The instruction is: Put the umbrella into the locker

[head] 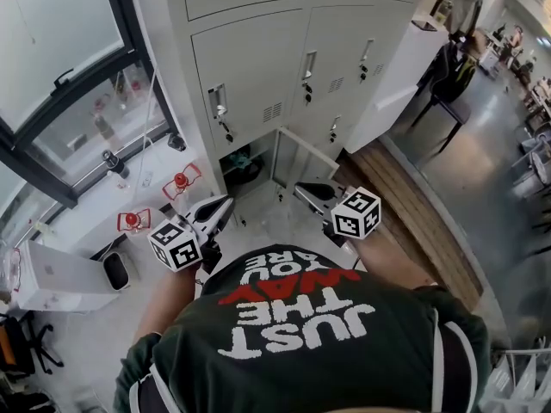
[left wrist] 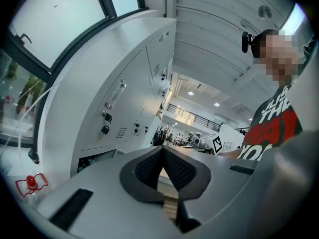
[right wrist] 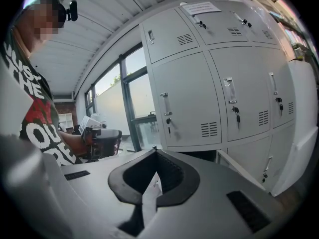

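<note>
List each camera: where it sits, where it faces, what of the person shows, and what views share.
Head view: on the head, down at the lockers; shirt, left claw, right claw show.
Left gripper view: on the left claw, along its shut jaws past the lockers; shirt at right.
Right gripper view: on the right claw, toward the lockers; shirt and left claw at left.
Shared: lockers in all three.
</note>
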A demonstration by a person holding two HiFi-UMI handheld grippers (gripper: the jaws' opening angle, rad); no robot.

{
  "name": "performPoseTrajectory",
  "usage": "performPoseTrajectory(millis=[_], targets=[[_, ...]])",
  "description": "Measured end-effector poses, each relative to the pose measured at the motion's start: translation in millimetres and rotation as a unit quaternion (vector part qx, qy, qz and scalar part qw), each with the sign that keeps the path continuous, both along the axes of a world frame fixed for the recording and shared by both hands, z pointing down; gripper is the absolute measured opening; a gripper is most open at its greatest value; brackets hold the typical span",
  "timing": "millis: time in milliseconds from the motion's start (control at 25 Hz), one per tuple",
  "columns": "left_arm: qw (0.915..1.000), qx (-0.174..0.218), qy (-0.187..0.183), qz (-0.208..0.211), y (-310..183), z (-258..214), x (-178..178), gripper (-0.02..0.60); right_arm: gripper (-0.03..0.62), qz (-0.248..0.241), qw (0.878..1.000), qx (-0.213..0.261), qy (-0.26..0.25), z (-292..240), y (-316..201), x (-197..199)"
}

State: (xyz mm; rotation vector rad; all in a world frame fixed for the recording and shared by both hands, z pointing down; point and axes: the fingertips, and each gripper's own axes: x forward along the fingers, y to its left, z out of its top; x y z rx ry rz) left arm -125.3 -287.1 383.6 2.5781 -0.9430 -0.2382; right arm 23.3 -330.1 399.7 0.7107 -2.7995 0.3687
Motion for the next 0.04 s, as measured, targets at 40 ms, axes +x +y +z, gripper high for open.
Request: performPoseTrajectory(millis=[40], targets=[[1.0,-0.001,0.0,0.0,0.1,0.3,-0.2,0.008,0.033,0.0,1.0,-0.001,0.0,0.6,0.0,0.0]])
